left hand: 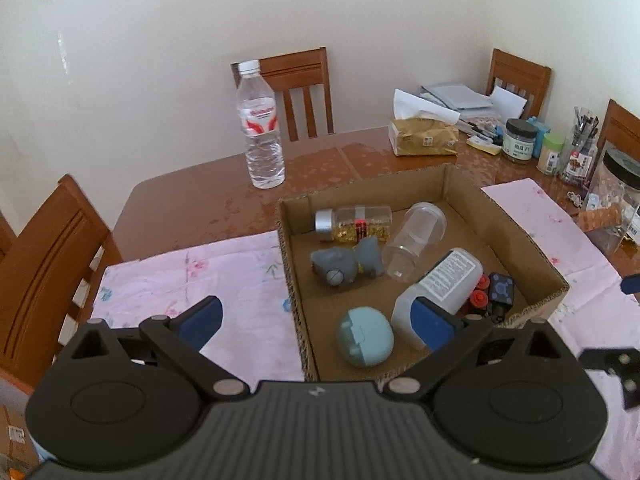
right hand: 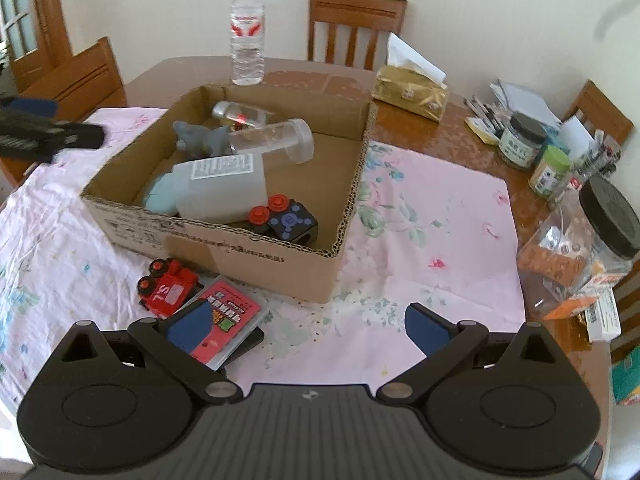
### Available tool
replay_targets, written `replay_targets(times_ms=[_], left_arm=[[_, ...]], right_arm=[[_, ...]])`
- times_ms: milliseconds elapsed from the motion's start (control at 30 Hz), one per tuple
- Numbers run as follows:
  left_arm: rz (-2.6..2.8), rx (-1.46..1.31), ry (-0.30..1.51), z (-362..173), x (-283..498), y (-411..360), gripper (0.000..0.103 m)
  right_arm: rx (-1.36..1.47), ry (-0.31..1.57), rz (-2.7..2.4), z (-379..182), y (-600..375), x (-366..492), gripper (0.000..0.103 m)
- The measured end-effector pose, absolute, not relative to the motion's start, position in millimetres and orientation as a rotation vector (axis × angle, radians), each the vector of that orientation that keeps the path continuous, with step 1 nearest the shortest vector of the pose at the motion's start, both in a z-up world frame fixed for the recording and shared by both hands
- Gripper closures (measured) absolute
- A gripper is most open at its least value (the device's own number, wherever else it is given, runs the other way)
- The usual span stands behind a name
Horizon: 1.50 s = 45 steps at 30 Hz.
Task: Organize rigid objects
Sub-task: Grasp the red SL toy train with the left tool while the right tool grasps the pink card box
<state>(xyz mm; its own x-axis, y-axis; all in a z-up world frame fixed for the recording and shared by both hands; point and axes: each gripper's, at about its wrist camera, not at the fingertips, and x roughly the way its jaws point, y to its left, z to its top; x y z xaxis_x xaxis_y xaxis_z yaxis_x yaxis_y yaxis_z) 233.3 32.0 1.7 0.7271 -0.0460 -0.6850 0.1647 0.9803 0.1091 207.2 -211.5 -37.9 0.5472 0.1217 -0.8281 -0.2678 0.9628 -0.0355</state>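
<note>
My left fingers [left hand: 316,320] are standing wide apart, empty, over the cardboard box's [left hand: 448,184] near wall. My right fingers [right hand: 310,326] are gaping too. Only the right view is showing the red toy truck [right hand: 168,286] beside them.

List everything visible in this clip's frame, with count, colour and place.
cardboard box: 1, brown, on the pink cloth
pink cloth: 1, floral, on the table
items in the box: grey toy, clear jar, white bottle, teal case, black cube, gold-filled bottle
red toy truck: 1, in front of the box
red card case: 1, beside the truck
water bottle: 1, clear, behind the box
tissue pack: 1, gold, far right
left gripper: open, empty
right gripper: open, empty
</note>
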Motion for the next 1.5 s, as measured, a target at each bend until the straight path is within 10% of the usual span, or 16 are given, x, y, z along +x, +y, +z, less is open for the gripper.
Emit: replay_targets(times_ms=[1500], left_arm=[[-0.094,0.125,0.819,-57,181,89,0.001]], right_arm=[[0.023,1.222,-0.086,-99,-176,245,0.000]])
